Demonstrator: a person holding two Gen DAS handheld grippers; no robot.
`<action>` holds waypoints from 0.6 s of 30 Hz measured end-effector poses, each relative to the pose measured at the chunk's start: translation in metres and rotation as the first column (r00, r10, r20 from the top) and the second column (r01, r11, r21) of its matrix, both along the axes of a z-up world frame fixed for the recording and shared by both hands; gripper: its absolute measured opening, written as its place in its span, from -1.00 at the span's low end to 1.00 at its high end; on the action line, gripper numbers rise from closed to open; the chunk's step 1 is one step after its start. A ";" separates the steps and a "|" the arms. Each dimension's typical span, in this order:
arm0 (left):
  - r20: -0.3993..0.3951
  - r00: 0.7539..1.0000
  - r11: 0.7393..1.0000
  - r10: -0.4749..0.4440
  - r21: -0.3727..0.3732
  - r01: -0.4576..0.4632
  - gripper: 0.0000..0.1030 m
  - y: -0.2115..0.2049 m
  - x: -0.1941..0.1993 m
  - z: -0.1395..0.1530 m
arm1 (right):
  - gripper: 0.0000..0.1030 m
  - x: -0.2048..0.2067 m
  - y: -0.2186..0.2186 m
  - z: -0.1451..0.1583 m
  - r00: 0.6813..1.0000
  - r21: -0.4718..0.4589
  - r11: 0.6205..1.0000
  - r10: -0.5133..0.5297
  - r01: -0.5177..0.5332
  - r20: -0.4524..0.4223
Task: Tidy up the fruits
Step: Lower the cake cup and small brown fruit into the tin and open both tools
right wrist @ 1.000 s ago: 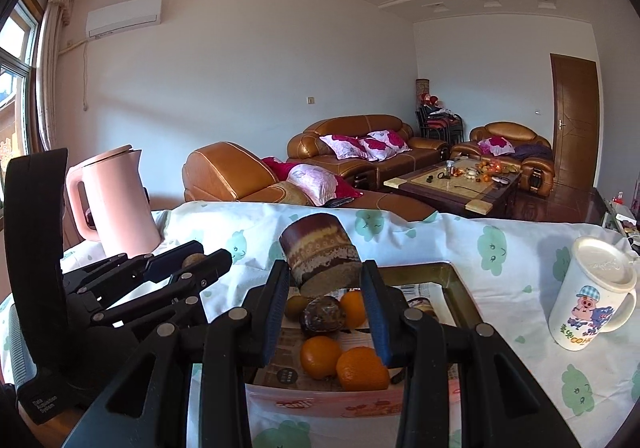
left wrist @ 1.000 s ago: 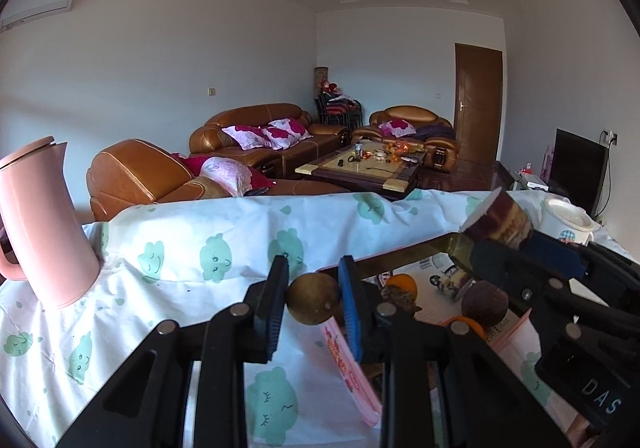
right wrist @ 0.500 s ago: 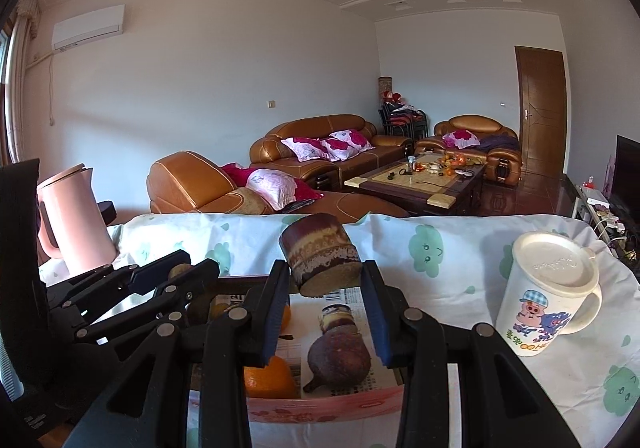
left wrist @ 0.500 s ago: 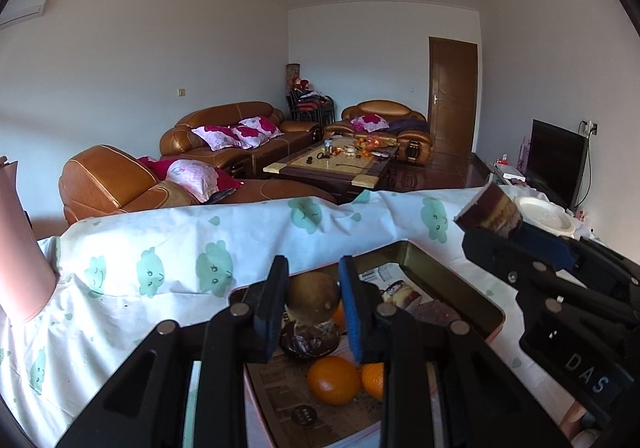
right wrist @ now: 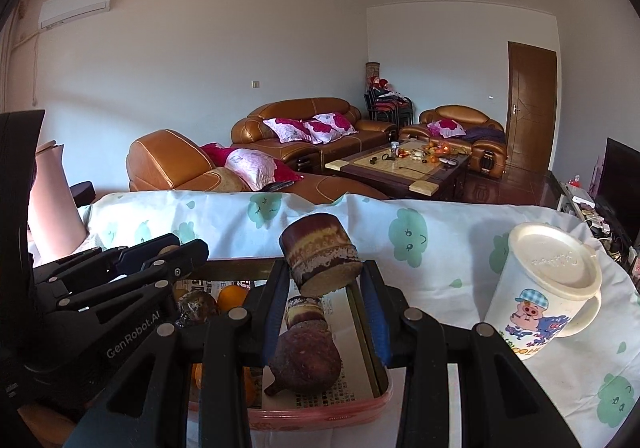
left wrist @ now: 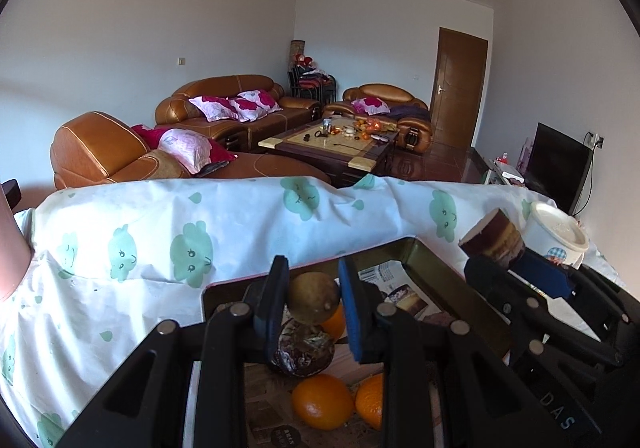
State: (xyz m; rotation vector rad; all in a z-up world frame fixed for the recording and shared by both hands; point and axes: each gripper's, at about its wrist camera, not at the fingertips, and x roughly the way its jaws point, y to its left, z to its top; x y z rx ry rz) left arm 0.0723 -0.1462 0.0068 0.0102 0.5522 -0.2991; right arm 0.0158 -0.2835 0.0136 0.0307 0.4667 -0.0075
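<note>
Fingers clamped: left gripper (left wrist: 313, 302) on round fruit (left wrist: 314, 298), "GenRobot.AI" lettering; right gripper (right wrist: 326, 302) on sugarcane piece (right wrist: 320, 259).

A lidded mug (right wrist: 548, 288) is standing on the patterned cloth (left wrist: 160, 240); sofas (left wrist: 224, 108) are flanking a coffee table (left wrist: 332, 144) behind.

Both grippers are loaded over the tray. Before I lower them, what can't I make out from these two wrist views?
- Tray near part: left wrist view, covered by the left gripper holding the round brown fruit.
- Tray's left half: right wrist view, behind the left gripper body.
- Pink kettle: mostly hidden by that gripper's body in the right wrist view; cut by the left wrist frame's edge.
- Fruit on the far coffee table: too small to identify.
- Right gripper holds the striped brown chunk; what it is stays unclear.
</note>
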 end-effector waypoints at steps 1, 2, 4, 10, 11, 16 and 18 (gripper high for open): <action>-0.003 1.000 1.000 0.003 0.006 -0.003 -0.47 0.000 0.001 -0.001 | -0.24 0.003 0.001 -0.002 1.000 -0.004 1.000 0.003 -0.003 -0.009; -0.006 1.000 1.000 0.006 0.009 -0.006 -0.47 -0.001 0.003 -0.003 | -0.24 0.006 0.003 -0.003 1.000 -0.014 1.000 0.003 -0.004 -0.016; -0.012 1.000 1.000 0.010 0.014 -0.010 -0.47 -0.001 0.005 -0.004 | -0.24 0.012 0.008 -0.006 1.000 -0.028 1.000 0.009 -0.010 -0.029; -0.027 0.999 0.999 0.037 0.038 -0.036 -0.47 -0.004 0.008 -0.010 | -0.24 0.026 0.017 -0.016 0.996 -0.050 0.998 0.035 -0.039 -0.079; -0.033 0.999 0.998 0.040 0.039 -0.039 -0.47 -0.003 0.009 -0.011 | -0.24 0.029 0.018 -0.018 0.996 -0.055 0.998 0.037 -0.042 -0.086; -0.063 0.996 0.996 0.064 0.061 -0.060 -0.47 -0.004 0.015 -0.017 | -0.24 0.043 0.017 -0.026 0.990 -0.047 0.997 0.052 -0.058 -0.134; -0.069 0.995 0.995 0.077 0.072 -0.072 -0.47 -0.003 0.017 -0.019 | -0.24 0.045 0.019 -0.026 0.989 -0.056 0.996 0.060 -0.068 -0.133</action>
